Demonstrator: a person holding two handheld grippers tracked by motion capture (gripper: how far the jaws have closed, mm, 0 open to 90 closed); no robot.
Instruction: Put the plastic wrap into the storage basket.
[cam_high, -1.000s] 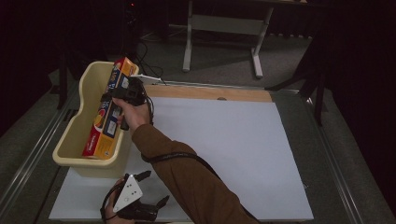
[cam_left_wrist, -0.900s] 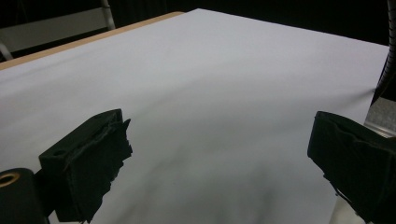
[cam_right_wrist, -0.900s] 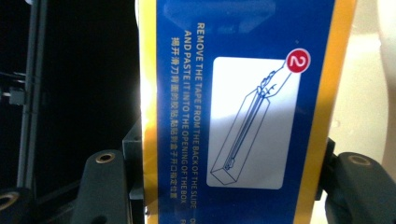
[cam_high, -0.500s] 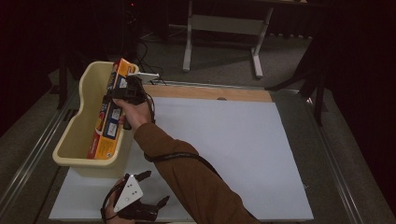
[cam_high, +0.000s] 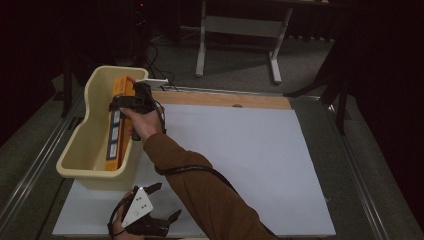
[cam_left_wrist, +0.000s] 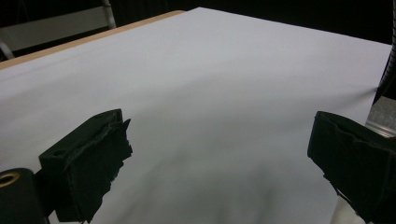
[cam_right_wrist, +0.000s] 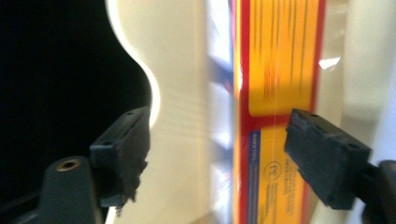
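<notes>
Yellow-orange box (cam_high: 119, 126) with red edging, on edge in cream bin (cam_high: 82, 150), right gripper (cam_high: 131, 102) jaws spread apart, just opening.

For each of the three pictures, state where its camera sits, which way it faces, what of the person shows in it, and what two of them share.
High view: above the person's side, facing forward and down on the table; both forearms and grippers show.
Left gripper view: on the left gripper, facing across the white sheet; its open jaws show.
Right gripper view: on the right gripper, facing into the cream bin; jaws apart.
Shared: the high and right gripper views show the yellow box.
</notes>
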